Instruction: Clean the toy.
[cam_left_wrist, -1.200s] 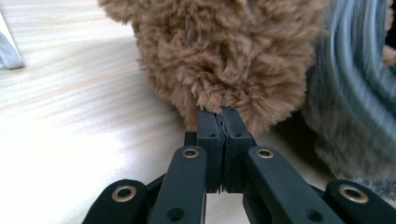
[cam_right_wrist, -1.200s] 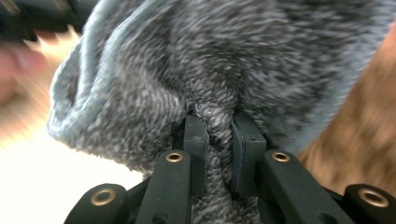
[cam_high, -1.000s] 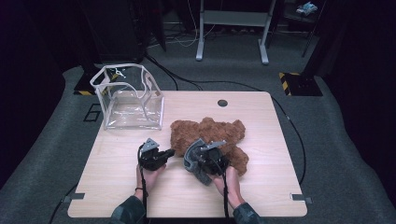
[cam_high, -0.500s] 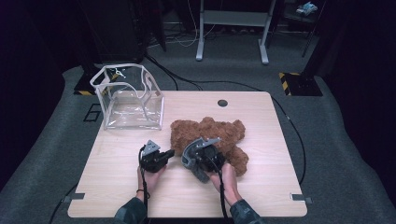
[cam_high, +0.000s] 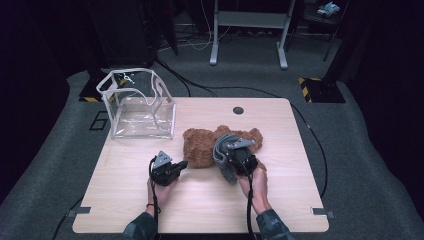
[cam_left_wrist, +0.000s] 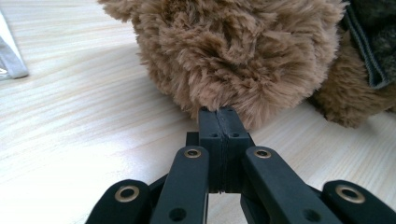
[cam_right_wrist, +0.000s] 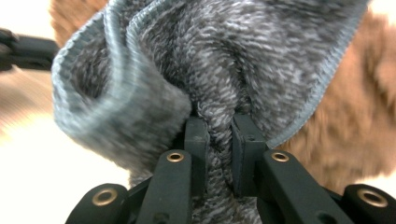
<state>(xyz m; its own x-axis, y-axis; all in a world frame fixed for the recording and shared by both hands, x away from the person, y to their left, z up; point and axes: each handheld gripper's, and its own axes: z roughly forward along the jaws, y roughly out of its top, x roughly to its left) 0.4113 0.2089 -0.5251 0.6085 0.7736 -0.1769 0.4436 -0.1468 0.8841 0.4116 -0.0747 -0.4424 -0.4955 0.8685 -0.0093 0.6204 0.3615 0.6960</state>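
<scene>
A brown plush teddy bear (cam_high: 200, 147) lies in the middle of the wooden table (cam_high: 200, 205). My left gripper (cam_high: 186, 163) rests low at the bear's near left side. Its jaws are shut, pads flat together, with the tips (cam_left_wrist: 223, 114) touching the bear's fur (cam_left_wrist: 233, 51); whether any fur is pinched I cannot tell. My right gripper (cam_right_wrist: 219, 130) is shut on a bunched fold of a grey knit cloth (cam_right_wrist: 224, 56). It holds the grey cloth (cam_high: 225, 147) lifted over the bear's right part, and the brown fur (cam_right_wrist: 355, 116) lies behind it.
A clear plastic box (cam_high: 137, 102) with an open top stands at the table's far left corner. A small dark round hole (cam_high: 238, 110) sits near the far edge. Cables run over the grey floor beyond the table.
My right gripper has lifted and shifted to the right and farther from the person, carrying the grey cloth with it. The left gripper has stayed at the bear's edge.
</scene>
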